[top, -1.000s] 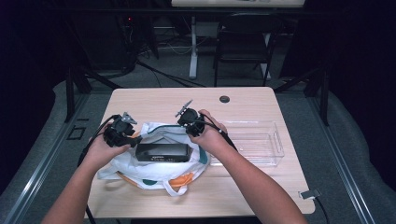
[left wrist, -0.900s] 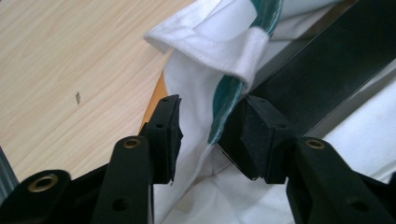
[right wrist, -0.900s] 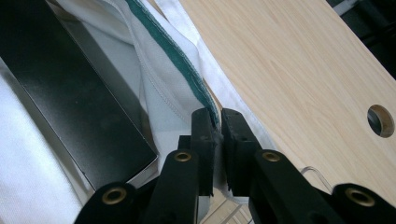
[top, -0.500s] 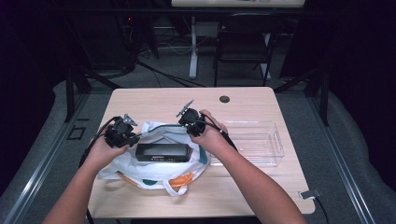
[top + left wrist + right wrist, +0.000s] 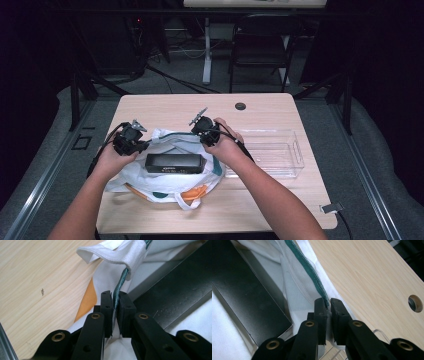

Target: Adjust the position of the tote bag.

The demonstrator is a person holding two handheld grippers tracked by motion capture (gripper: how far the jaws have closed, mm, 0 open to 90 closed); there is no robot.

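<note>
High view: a white cloth bag [image 5: 165, 175] lies at the table's [image 5: 280, 110] near left, with a black box [image 5: 173, 163] on it, perhaps half inside. The left gripper [image 5: 114, 305], jaws just closing, pinches the bag's green-edged rim; the right gripper [image 5: 328, 308] clamps the opposite rim. A clear plastic bin [image 5: 270, 159] sits just right.

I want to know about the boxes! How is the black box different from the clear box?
The black box is dark and you cannot see through it; the clear box is see-through. The black box lies on the white bag, between the two grippers; the clear box sits on the bare table, to the right. Both are long and lie flat.
</note>
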